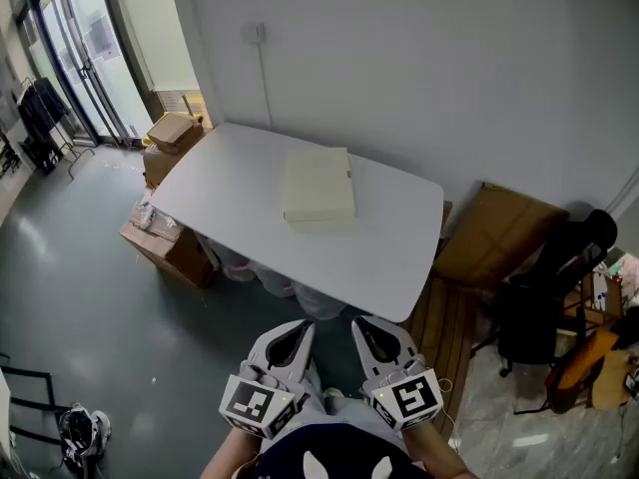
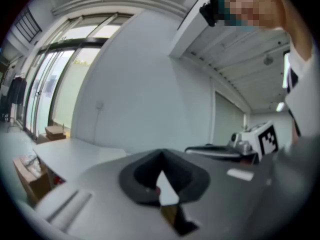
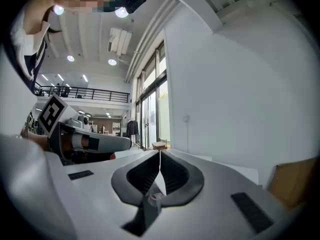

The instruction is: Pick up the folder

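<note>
A pale cream folder (image 1: 319,185) lies flat near the middle of the white table (image 1: 389,257) in the head view. Both grippers are held close to the person's body, short of the table's near edge and well apart from the folder. My left gripper (image 1: 297,331) is shut with nothing between its jaws; its own view shows the tips (image 2: 161,153) meeting. My right gripper (image 1: 365,327) is shut and empty too, its tips (image 3: 159,154) pressed together. In the gripper views the folder cannot be made out.
Cardboard boxes (image 1: 165,242) stand on the floor at the table's left end, more (image 1: 172,133) by the glass doors. A flattened carton (image 1: 497,236) leans at the right, beside a dark chair (image 1: 544,302). The wall runs right behind the table.
</note>
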A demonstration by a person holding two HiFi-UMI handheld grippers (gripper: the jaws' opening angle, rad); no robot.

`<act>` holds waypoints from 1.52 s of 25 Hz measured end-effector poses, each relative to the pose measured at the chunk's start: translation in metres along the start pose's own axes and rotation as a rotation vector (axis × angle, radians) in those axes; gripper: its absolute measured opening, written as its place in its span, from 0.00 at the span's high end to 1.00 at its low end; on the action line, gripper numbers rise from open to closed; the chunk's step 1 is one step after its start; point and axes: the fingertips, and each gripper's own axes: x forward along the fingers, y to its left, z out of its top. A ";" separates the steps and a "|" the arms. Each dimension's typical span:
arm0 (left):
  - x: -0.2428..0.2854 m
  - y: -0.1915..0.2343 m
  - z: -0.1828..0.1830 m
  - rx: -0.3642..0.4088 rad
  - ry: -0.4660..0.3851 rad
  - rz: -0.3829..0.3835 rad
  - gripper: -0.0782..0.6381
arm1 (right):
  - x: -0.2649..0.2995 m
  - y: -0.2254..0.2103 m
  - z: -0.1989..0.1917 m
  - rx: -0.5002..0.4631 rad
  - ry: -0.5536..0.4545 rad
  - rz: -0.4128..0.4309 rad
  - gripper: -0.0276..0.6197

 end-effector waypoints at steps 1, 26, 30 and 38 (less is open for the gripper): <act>0.001 0.001 -0.001 0.001 0.003 0.001 0.88 | 0.000 0.000 0.000 -0.002 -0.002 0.001 0.94; 0.036 0.039 -0.001 -0.010 0.020 0.007 0.88 | 0.038 -0.017 0.007 0.035 -0.062 0.046 0.94; 0.056 0.051 0.008 -0.015 0.006 -0.014 0.88 | 0.053 -0.031 0.010 0.033 -0.059 0.029 0.94; 0.092 0.090 0.012 -0.015 0.055 -0.037 0.88 | 0.098 -0.054 0.012 0.036 -0.041 -0.003 0.94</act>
